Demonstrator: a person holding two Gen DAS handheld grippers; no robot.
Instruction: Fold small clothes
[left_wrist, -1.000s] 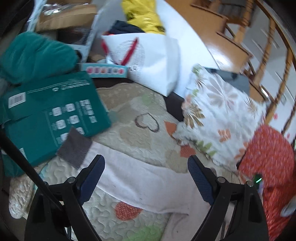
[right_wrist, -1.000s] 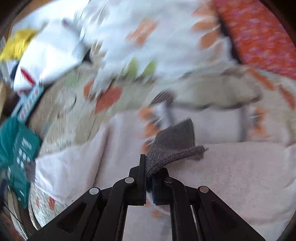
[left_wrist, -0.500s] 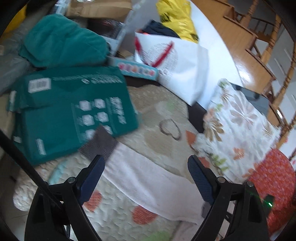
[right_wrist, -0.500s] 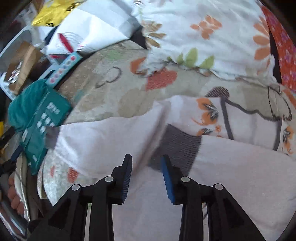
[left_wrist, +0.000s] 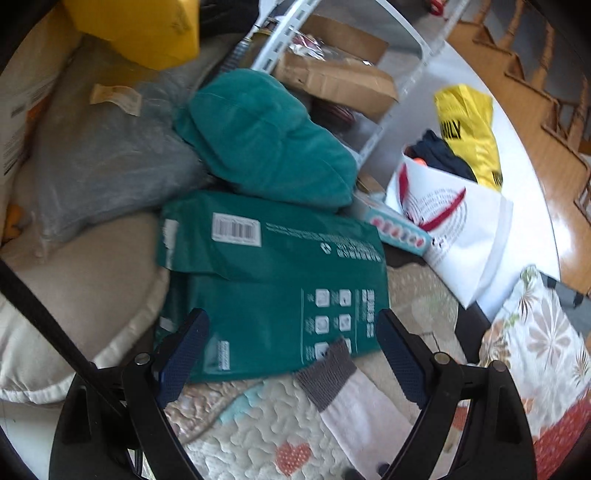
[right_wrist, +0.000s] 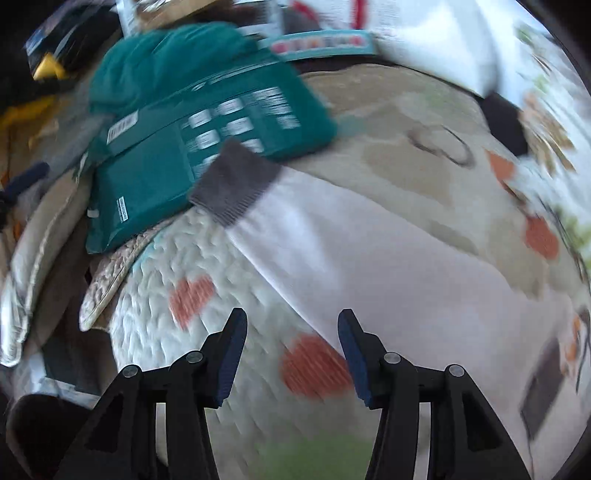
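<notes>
A pale pink garment lies on a quilted mat. Its long sleeve (right_wrist: 332, 243) stretches out to the left and ends in a grey ribbed cuff (right_wrist: 236, 181) that rests on a green packet (right_wrist: 177, 147). The sleeve (left_wrist: 365, 417) and cuff (left_wrist: 327, 373) also show in the left wrist view. My left gripper (left_wrist: 291, 350) is open and empty, above the green packet (left_wrist: 273, 280) and just behind the cuff. My right gripper (right_wrist: 291, 354) is open and empty, above the mat beside the sleeve's lower edge.
The quilted mat (right_wrist: 177, 266) has orange hearts. A teal cushion (left_wrist: 262, 136), a grey pillow (left_wrist: 99, 158), a white bag (left_wrist: 461, 225), a yellow bag (left_wrist: 469, 129) and cardboard boxes crowd the back. A floral pillow (left_wrist: 543, 343) lies at the right.
My right gripper let go of the second grey cuff on the garment, opened, and swung left toward the outstretched sleeve. My left gripper moved left and back, over the green packet.
</notes>
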